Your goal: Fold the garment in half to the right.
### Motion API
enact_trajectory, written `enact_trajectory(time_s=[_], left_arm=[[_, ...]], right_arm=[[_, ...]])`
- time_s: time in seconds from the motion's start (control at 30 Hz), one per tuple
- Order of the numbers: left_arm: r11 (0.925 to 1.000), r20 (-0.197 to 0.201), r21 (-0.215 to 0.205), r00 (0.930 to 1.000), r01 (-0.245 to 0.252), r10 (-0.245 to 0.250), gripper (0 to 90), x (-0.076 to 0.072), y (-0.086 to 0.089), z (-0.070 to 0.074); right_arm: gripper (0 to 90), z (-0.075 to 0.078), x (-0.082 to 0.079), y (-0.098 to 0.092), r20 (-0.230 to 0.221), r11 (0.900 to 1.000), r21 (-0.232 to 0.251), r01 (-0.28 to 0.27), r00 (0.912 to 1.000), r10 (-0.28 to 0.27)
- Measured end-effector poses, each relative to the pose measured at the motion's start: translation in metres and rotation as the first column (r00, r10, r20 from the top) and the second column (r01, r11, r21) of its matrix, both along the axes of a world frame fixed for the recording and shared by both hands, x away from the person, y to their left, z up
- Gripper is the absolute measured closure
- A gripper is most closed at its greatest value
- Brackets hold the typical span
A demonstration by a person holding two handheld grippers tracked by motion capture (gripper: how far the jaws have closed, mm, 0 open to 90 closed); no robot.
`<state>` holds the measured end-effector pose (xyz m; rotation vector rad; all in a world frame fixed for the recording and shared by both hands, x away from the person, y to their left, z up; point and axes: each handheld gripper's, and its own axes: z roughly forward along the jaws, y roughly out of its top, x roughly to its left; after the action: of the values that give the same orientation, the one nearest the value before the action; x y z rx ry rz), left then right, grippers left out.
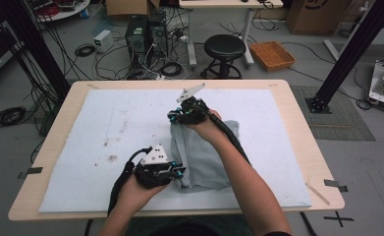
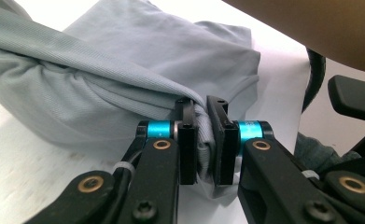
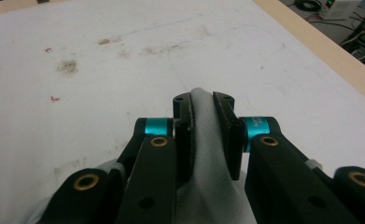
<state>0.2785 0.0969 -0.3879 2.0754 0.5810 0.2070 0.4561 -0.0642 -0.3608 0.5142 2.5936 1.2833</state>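
Note:
A grey cloth (image 1: 202, 152) lies bunched on the white mat (image 1: 106, 128), right of the table's middle. My left gripper (image 1: 178, 172) is shut on the cloth's near left corner. In the left gripper view the fabric (image 2: 101, 79) is pinched between the two black jaws at my left gripper (image 2: 202, 140) and stretches away to the left. My right gripper (image 1: 176, 117) is shut on the cloth's far corner, held above the mat. In the right gripper view a fold of grey cloth (image 3: 207, 158) runs up between the jaws of my right gripper (image 3: 202, 105).
The mat covers most of the wooden table (image 1: 297, 123) and carries a few brown stains (image 1: 112, 158) left of the cloth. Beyond the far edge stand a black stool (image 1: 224, 51), computer towers (image 1: 145, 34) and loose cables. A forearm (image 2: 311, 28) crosses above the left gripper.

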Motion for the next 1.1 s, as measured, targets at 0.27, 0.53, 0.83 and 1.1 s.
enact_trajectory(time_s=[0.27,0.53,0.83,1.1], left_arm=[[0.9993,0.005,0.019,0.9994,0.033,-0.033,82.9,0.008,-0.025,0.0],[0.9972,-0.001,0.042,0.9981,0.062,-0.062,82.9,0.015,-0.05,-0.001],[0.993,-0.009,0.045,0.994,0.109,-0.109,82.9,0.024,-0.076,-0.001],[0.9865,0.009,0.047,0.9875,0.157,-0.157,82.9,0.029,-0.1,0.005]], right_arm=[[80.3,-0.001,0.002,-0.029,-0.013,0.999,-0.005,0.05,0.9987,-0.05],[80.2,-0.003,0.004,-0.055,-0.028,0.996,0.009,0.086,0.9959,-0.086],[80.2,-0.009,0.005,-0.084,-0.04,0.991,0.013,0.133,0.9904,-0.132],[80.1,-0.01,0.003,-0.109,-0.037,0.984,0.014,0.176,0.9838,-0.175]])
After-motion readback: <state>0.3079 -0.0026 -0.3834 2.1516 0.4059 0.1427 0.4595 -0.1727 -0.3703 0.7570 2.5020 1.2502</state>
